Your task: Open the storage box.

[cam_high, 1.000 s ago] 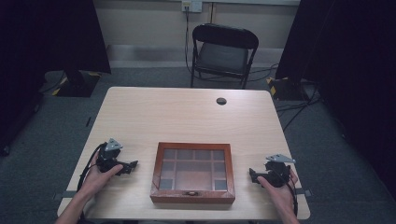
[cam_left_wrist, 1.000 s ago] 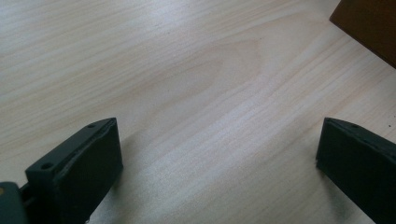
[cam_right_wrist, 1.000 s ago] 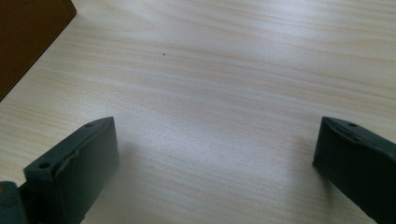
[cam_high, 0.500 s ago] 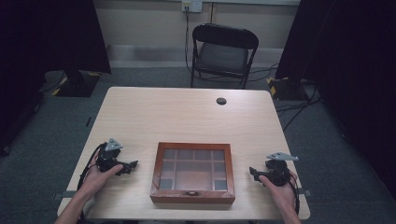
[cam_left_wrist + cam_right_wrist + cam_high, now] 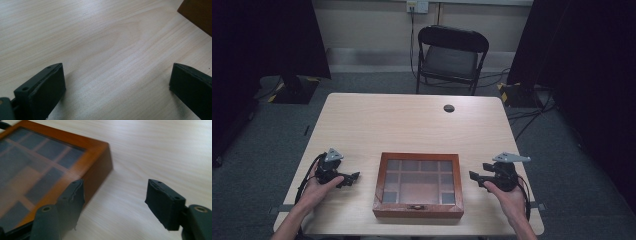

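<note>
A shallow wooden box (image 5: 418, 185) with a glass lid over a grid of compartments lies shut near the table's front edge. To its left, my left gripper (image 5: 352, 179) rests low on the table, jaws wide apart over bare wood (image 5: 116, 68); a corner of the box (image 5: 197, 12) lies ahead at the right. My right gripper (image 5: 475, 177) hovers just off the box's right side. Its jaws (image 5: 115, 187) have just been closing and stand partly open, with only tabletop between them. The box (image 5: 50, 165) lies beside and under its left jaw.
The light wooden table (image 5: 412, 125) has a black round grommet (image 5: 449, 108) near its far edge. A black folding chair (image 5: 449, 55) stands beyond the table. Cables trail from both grippers toward the front edge.
My right gripper has lifted off the table and stands a little higher beside the box. My left gripper and the box have stayed where they were.
</note>
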The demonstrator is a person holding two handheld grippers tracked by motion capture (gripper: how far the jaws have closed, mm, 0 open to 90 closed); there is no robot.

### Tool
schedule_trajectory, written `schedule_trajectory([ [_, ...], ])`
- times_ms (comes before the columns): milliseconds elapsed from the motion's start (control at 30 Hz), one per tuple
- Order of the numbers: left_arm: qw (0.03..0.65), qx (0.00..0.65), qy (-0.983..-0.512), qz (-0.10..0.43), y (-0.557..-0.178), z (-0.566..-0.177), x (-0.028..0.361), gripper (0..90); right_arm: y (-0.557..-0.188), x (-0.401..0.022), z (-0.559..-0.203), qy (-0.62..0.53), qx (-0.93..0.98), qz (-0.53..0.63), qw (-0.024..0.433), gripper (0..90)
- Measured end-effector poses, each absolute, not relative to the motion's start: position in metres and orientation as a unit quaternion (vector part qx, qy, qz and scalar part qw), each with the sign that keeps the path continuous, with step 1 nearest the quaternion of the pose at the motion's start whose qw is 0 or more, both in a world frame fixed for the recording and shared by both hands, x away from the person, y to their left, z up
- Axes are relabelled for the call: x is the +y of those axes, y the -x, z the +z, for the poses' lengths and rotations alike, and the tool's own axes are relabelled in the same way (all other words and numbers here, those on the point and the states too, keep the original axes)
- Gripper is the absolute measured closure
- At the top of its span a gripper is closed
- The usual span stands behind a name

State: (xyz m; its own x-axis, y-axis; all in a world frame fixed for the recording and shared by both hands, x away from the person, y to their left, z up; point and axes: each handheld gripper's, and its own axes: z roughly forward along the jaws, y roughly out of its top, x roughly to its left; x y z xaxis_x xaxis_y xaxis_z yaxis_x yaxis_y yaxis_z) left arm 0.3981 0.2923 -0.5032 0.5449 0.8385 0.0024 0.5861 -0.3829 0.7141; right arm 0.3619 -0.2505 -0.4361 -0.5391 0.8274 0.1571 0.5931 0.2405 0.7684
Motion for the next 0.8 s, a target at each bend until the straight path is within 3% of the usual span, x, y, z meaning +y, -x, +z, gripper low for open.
schedule_trajectory([
  [200,0.340,0.439,-0.811,0.186,-0.398,-0.503,0.292,0.0,-0.364,-0.218,-0.414,-0.413,0.789,0.437,0.129,34.4],
  [633,0.338,0.437,-0.813,0.185,-0.400,-0.503,0.293,0.0,-0.350,-0.157,-0.408,-0.318,0.828,0.455,0.078,38.9],
  [800,0.338,0.437,-0.813,0.184,-0.400,-0.503,0.293,0.0,-0.339,-0.145,-0.410,-0.281,0.839,0.463,0.046,48.9],
])
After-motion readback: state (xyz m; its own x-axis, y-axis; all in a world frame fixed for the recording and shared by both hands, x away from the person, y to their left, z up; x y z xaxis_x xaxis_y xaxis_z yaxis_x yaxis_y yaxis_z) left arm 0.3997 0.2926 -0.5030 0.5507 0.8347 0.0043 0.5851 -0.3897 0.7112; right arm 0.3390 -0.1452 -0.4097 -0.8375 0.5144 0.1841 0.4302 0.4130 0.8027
